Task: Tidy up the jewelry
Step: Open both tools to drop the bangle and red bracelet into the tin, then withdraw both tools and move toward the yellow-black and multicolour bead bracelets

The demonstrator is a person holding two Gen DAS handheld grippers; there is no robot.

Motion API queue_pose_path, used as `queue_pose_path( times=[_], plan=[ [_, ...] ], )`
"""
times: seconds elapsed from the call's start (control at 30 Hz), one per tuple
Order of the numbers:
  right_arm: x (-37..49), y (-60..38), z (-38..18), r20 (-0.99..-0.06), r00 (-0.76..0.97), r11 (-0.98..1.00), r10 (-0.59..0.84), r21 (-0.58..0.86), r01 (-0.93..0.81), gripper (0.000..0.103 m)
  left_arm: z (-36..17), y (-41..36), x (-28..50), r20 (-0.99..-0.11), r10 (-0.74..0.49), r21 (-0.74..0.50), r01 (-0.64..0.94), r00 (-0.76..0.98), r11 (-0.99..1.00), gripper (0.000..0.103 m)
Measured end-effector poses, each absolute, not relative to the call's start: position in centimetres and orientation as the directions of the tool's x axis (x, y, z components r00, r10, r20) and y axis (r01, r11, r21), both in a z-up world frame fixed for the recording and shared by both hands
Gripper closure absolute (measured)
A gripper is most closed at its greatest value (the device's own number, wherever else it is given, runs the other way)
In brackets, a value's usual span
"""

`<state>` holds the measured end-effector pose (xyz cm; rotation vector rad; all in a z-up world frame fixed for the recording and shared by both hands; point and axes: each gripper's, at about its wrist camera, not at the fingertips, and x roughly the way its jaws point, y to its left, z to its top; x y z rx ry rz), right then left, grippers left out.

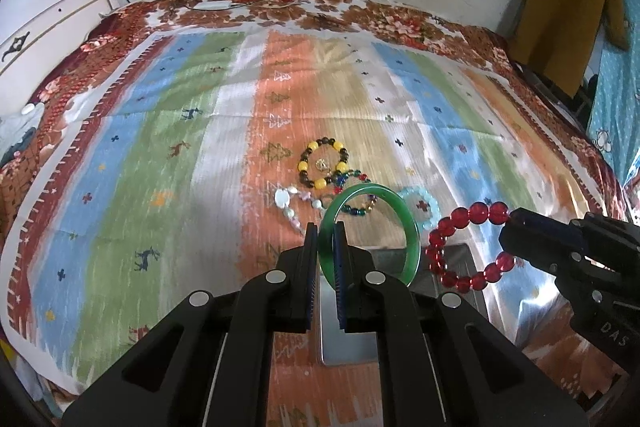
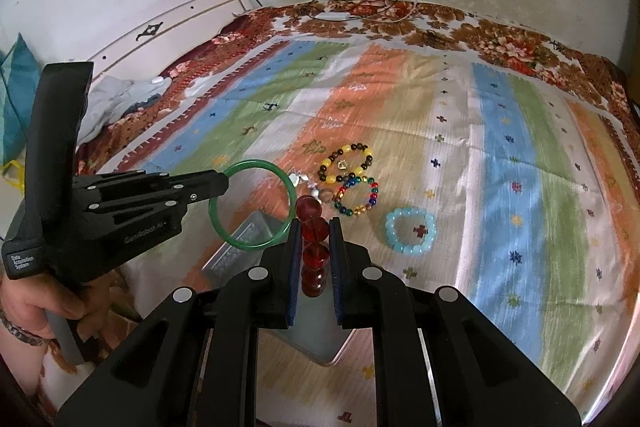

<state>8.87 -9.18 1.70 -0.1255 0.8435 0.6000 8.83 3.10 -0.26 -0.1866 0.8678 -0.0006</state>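
The green bangle point(image 1: 372, 231) sits edge-on between my left jaws, which pinch its rim at about 9 o'clock of the ring; the hoop stands upright, its plane running away from me. My left gripper point(image 1: 325, 255) is held level above a silver tin point(image 1: 460, 259) on the bed point(image 1: 160, 131). The red bead bracelet point(image 2: 314, 247) is clamped between my right jaws, its beads stacked in a line running away from me at 12 o'clock. My right gripper point(image 2: 314, 259) hovers over the same tin. Beyond, at 12 to 1 o'clock, lie a yellow-and-dark bracelet point(image 2: 347, 163), a multicoloured one point(image 2: 358, 197) and a pale blue one point(image 2: 410, 230).
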Motion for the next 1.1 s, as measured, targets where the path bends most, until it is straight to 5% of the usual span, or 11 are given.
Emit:
queue_pose_path(
  times=[0.33, 0.4, 0.43, 0.47, 0.5, 0.53, 1.1],
  plan=[
    [7.8, -9.6, 0.5, -0.752, 0.466, 0.82, 0.466, 0.17, -0.547, 0.089, -1.4, 1.4, 7.5, -0.784, -0.098, -0.151, -0.035, 0.613, 0.988, 0.095],
    [7.9, -9.9, 0.3, -0.75, 0.457, 0.823, 0.477, 0.199, -0.533, 0.082, -2.0, 1.6, 7.8, -0.8, -0.113, -0.172, -0.044, 0.589, 0.984, 0.092],
    [7.9, -10.0, 0.4, -0.747, 0.471, 0.829, 0.469, 0.188, -0.527, 0.068, -2.0, 2.0, 7.9, -0.801, -0.102, -0.174, -0.067, 0.59, 0.982, 0.088],
    [7.8, -10.2, 0.6, -0.743, 0.484, 0.833, 0.463, 0.179, -0.523, 0.058, -1.9, 2.6, 8.0, -0.803, -0.089, -0.178, -0.095, 0.59, 0.979, 0.072],
    [7.8, -10.3, 0.7, -0.738, 0.496, 0.837, 0.458, 0.17, -0.519, 0.058, -2.0, 3.1, 8.0, -0.803, -0.098, -0.199, -0.11, 0.588, 0.974, 0.058],
    [7.8, -10.4, 0.8, -0.736, 0.5, 0.839, 0.457, 0.169, -0.518, 0.058, -2.1, 3.4, 8.0, -0.803, -0.112, -0.222, -0.12, 0.586, 0.968, 0.056],
    [9.6, -11.1, -0.3, -0.76, 0.478, 0.856, 0.44, 0.193, -0.48, 0.053, -2.1, 4.9, 8.3, -0.81, -0.09, -0.237, -0.183, 0.58, 0.954, 0.048]
  ],
)
